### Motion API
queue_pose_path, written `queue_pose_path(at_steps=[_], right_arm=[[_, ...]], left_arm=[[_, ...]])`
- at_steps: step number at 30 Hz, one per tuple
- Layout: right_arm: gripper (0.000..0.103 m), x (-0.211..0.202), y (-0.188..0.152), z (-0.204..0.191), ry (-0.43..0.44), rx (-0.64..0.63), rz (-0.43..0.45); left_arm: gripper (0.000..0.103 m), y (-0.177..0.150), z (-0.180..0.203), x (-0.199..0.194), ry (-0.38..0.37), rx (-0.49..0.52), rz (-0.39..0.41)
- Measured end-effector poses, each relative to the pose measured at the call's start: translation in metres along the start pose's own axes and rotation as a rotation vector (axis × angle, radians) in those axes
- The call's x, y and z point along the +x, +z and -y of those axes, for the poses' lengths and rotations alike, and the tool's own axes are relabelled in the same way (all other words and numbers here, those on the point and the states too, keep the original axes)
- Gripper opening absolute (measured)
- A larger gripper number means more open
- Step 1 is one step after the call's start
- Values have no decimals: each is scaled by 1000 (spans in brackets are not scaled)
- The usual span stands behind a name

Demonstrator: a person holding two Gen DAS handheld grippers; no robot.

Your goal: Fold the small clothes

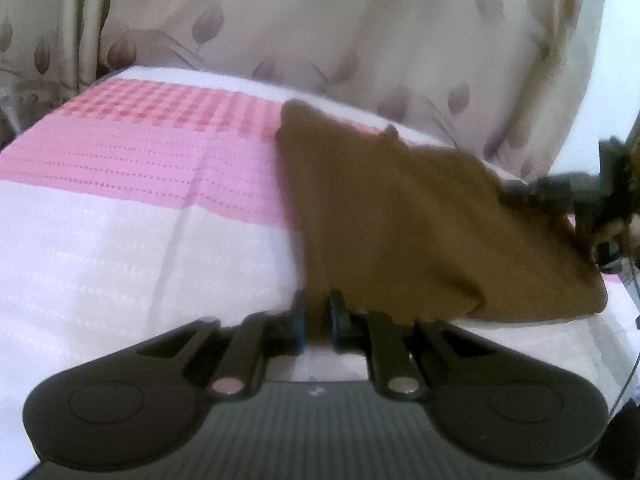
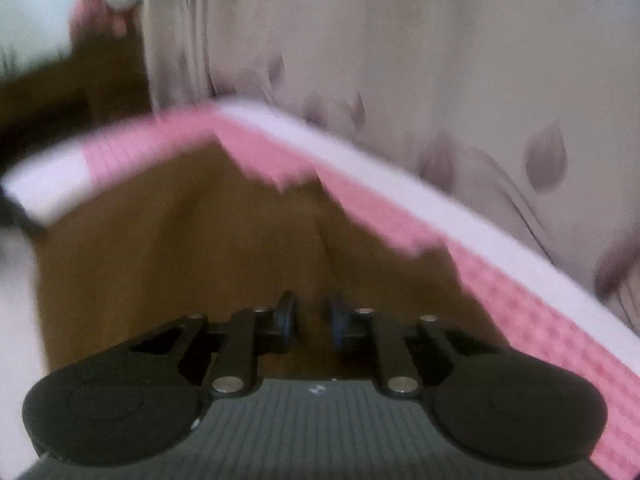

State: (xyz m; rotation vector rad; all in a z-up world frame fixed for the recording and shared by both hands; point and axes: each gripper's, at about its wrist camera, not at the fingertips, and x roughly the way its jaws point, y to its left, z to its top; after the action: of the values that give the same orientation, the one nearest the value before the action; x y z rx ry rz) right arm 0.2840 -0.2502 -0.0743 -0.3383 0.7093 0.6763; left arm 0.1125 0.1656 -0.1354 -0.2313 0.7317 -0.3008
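Note:
A brown garment (image 1: pixel 400 216) lies on a pink and white cloth (image 1: pixel 140 184) that covers the surface. My left gripper (image 1: pixel 318 320) is shut on the garment's near edge, with the fabric pinched between the fingers. The right gripper (image 1: pixel 560 192) shows at the right edge of the left wrist view, holding the garment's far right side. In the right wrist view the brown garment (image 2: pixel 200 248) fills the middle, and my right gripper (image 2: pixel 312 320) is closed down on a ridge of it. The view is blurred.
A pale curtain with a leaf pattern (image 1: pixel 360 32) hangs right behind the surface and also shows in the right wrist view (image 2: pixel 440 60). The back edge of the pink and white cloth (image 2: pixel 360 148) runs across the right wrist view.

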Motion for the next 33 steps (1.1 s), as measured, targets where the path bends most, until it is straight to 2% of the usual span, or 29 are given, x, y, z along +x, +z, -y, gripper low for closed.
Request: queue_pose_path(at_steps=[1, 3, 6, 8, 9, 12, 14, 16, 17, 21, 22, 23, 26, 30, 33], right_arm=[[16, 6, -6, 8, -76, 0, -38], [18, 6, -10, 19, -219, 54, -26], [17, -21, -16, 41, -250, 242, 82], [17, -43, -21, 56, -222, 332, 154], [17, -48, -22, 63, -221, 346, 151], [17, -50, -18, 67, -298, 251, 96], [18, -47, -22, 77, -273, 241, 45], [34, -37, -26, 82, -267, 227, -8], [35, -34, -29, 83, -293, 209, -29], [36, -35, -45, 83, -308, 237, -46], [27, -37, -49, 83, -291, 243, -32], [4, -36, -52, 80, -271, 230, -19], [2, -36, -59, 72, -303, 180, 23], [3, -55, -63, 92, -411, 299, 170], [4, -52, -69, 115, -313, 433, 149]], left_arm=[[13, 0, -3, 1, -7, -11, -1], [13, 1, -5, 1, -10, -22, -8], [13, 3, -5, 1, -3, -21, -20], [13, 3, -1, 2, 10, -2, -20], [13, 3, 1, 3, 18, 5, -20], [13, 2, 3, 3, 29, 14, -17], [13, 2, 2, 3, 27, 7, -15], [13, 2, 2, 3, 26, 4, -16], [13, 2, 2, 2, 26, 4, -17], [13, 3, 3, 2, 29, 16, -17], [13, 3, 3, 2, 29, 17, -17], [13, 2, 3, 2, 29, 16, -17], [13, 2, 3, 2, 27, 14, -14], [13, 2, 2, 3, 26, 3, -11], [13, 2, 2, 3, 27, 7, -13]])
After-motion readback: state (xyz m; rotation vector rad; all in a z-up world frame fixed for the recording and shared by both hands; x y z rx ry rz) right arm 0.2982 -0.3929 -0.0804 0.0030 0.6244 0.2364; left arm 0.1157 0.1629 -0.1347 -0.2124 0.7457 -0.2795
